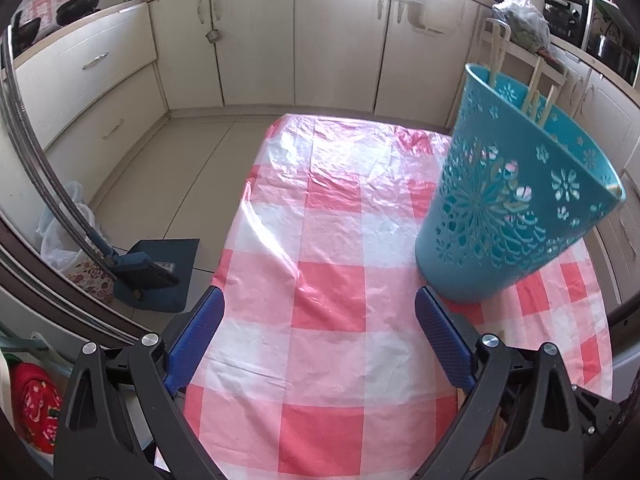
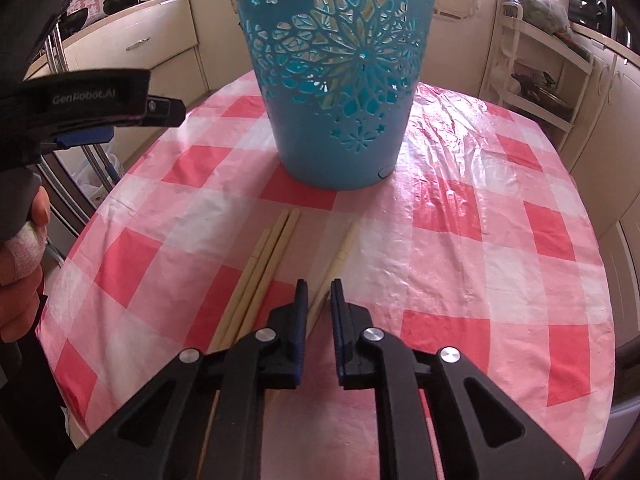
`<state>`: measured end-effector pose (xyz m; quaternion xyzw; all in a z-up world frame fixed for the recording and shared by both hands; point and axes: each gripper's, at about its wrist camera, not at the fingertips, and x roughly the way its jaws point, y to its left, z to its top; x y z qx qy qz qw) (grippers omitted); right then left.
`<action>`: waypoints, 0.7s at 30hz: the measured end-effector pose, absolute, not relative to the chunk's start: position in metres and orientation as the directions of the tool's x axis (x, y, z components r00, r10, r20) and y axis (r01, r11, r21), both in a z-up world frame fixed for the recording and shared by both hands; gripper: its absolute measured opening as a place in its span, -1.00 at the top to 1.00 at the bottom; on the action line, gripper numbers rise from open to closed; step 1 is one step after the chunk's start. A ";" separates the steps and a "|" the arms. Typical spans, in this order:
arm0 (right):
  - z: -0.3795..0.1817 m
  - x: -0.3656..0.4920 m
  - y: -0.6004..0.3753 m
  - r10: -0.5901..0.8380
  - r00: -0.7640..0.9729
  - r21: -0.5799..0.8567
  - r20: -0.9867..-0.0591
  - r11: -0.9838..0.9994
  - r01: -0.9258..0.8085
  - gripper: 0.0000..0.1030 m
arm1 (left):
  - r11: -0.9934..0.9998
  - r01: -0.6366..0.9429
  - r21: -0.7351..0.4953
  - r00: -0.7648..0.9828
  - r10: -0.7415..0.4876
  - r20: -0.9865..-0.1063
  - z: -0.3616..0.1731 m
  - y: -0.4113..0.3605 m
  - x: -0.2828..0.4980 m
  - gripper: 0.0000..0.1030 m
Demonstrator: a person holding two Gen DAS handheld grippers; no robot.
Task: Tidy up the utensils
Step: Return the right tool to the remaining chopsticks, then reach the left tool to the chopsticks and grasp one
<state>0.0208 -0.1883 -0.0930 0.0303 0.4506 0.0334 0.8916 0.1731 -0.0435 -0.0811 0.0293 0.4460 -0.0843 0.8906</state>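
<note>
Now my right tool (image 2: 319,292) has its blue pads pulled in close around one pale chopstick (image 2: 340,258) that lies flat on the desk (image 2: 500,240). I cannot tell if the pads squeeze it yet. Just to the left lie three more chopsticks (image 2: 260,272), side by side. Past them stands the blue basket (image 2: 340,80) with flower holes cut in it. My left tool (image 1: 318,344) is spread wide with nothing in it, above the pink checked cloth. The basket is beside it, and more chopsticks (image 1: 536,88) stick out of its top.
</note>
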 end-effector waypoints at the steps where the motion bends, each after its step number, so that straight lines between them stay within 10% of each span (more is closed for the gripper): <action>1: -0.093 0.016 -0.192 0.089 0.587 0.085 -0.805 0.996 -0.035 0.78 | 0.980 0.200 -0.018 0.571 -0.132 -0.810 -0.085 -0.047 0.170 -0.79; 21: -0.096 -0.020 -0.235 0.153 0.616 0.212 -0.773 0.977 0.024 0.78 | 0.919 0.388 0.064 0.470 -0.137 -0.872 -0.125 -0.101 0.113 -0.79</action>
